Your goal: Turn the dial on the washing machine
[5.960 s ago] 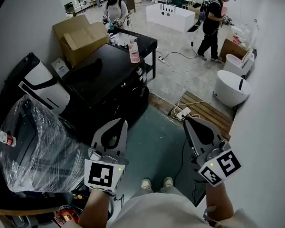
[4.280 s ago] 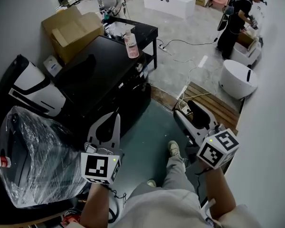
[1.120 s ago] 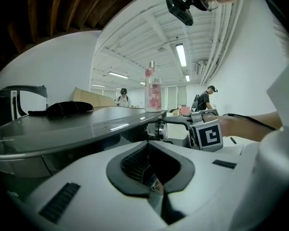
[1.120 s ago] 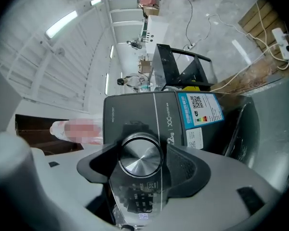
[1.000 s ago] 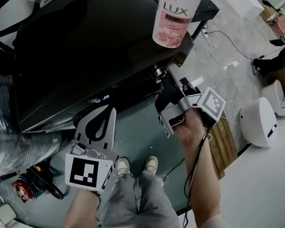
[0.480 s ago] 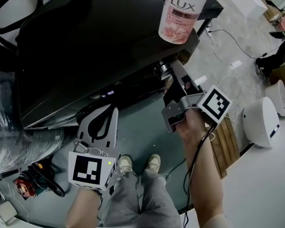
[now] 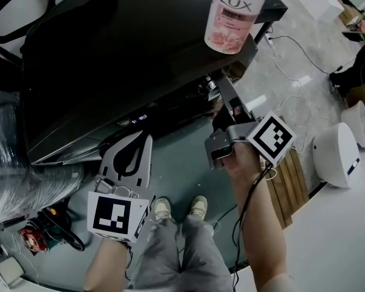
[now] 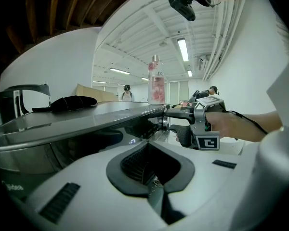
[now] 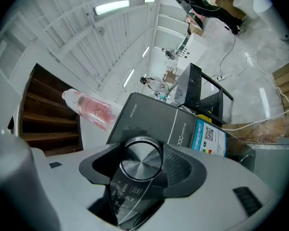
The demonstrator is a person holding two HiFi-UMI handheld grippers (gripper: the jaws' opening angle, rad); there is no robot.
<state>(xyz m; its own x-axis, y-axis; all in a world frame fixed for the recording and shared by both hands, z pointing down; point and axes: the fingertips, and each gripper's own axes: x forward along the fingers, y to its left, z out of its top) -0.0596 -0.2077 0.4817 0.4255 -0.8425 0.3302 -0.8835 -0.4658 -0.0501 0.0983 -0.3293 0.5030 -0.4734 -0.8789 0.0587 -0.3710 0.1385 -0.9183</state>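
The black washing machine fills the upper left of the head view. Its silver dial sits at the right end of the front panel. My right gripper reaches up to the dial. In the right gripper view the dial fills the gap between the dark pads, which touch it on both sides. My left gripper hangs lower, in front of the machine, shut with nothing in it. The left gripper view shows its hollow pads empty and the right gripper at the dial.
A pink LUX bottle stands on the machine's top near its right corner. A plastic-wrapped bundle lies at the left. A wooden pallet, floor cables and a white round tub are at the right. The person's feet stand below.
The person walked up from several steps back to the machine. Over the last second the right gripper settled on the dial and shifted slightly right. The left gripper barely moved.
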